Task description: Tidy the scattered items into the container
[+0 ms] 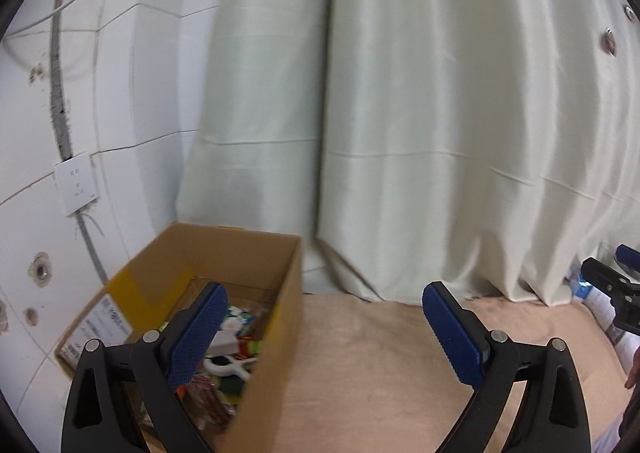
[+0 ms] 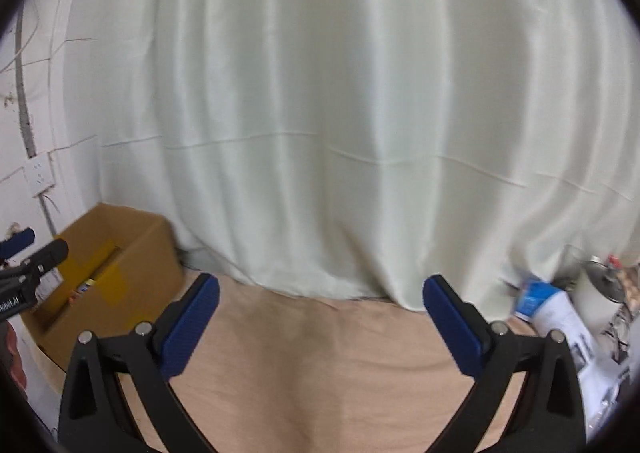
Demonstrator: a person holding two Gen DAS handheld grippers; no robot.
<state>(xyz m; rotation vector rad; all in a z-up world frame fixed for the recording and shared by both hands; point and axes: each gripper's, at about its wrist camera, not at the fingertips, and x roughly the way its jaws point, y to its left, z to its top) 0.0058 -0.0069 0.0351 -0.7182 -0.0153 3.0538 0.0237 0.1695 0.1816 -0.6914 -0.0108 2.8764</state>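
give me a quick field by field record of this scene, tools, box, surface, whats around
left tool: open, empty, beside the box's right wall
right tool: open, empty, over bare cloth
cardboard box: open top, at the left by the tiled wall
box contents: mixed colourful small items, too jumbled to name
surface: peach cloth
backdrop: pale curtain
far right: printed papers, other clutter too blurred to tell
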